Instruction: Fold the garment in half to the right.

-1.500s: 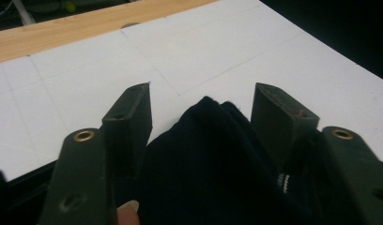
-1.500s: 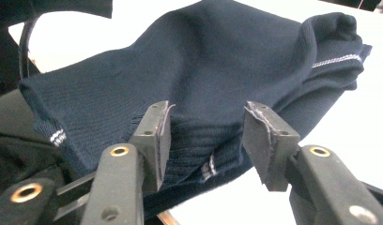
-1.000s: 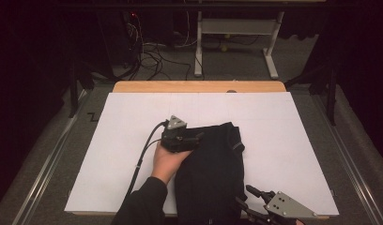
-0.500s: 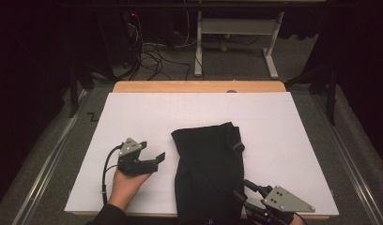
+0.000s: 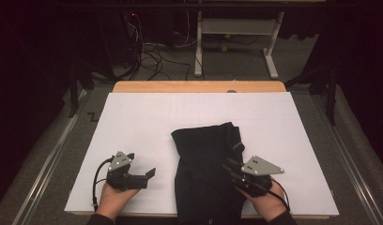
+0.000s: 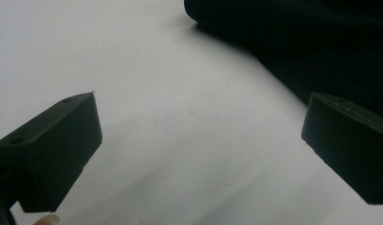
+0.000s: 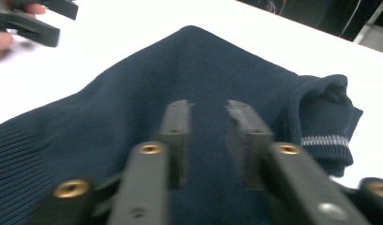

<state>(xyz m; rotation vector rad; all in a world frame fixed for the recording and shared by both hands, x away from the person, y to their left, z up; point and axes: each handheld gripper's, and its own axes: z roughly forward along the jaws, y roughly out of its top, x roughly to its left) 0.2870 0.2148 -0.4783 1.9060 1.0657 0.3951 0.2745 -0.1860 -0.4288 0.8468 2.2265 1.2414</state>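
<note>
Two tools: we hold the black two-jaw left gripper (image 5: 149, 174) and the black two-jaw right gripper (image 5: 225, 165), each topped by a grey three-cornered plate, near the table's near edge.
Garment: we see a dark navy knitted sweater (image 5: 209, 173), folded into a long block, lying on the white sheet (image 5: 138, 122) from about the table's middle down to its near edge.
Texture: in the right gripper view the knit (image 7: 194, 70) shows fine ribbing, coarser at the hem at lower left, and a rolled cuff (image 7: 328, 136) bears a pale grey stripe.
Left tool: its jaws have just been opening and stand wide apart over bare sheet (image 6: 194, 136), with nothing between the blunt, blocky pads (image 6: 58, 145); it is released, just left of the sweater (image 6: 321, 42) and apart from it.
Right tool: its jaws have just been closing and stand nearly together above the sweater's right side; whether they pinch any knit we cannot tell.
Surface: the smooth, matte white sheet covers a light wooden table (image 5: 199, 86) with rounded far corners.
</note>
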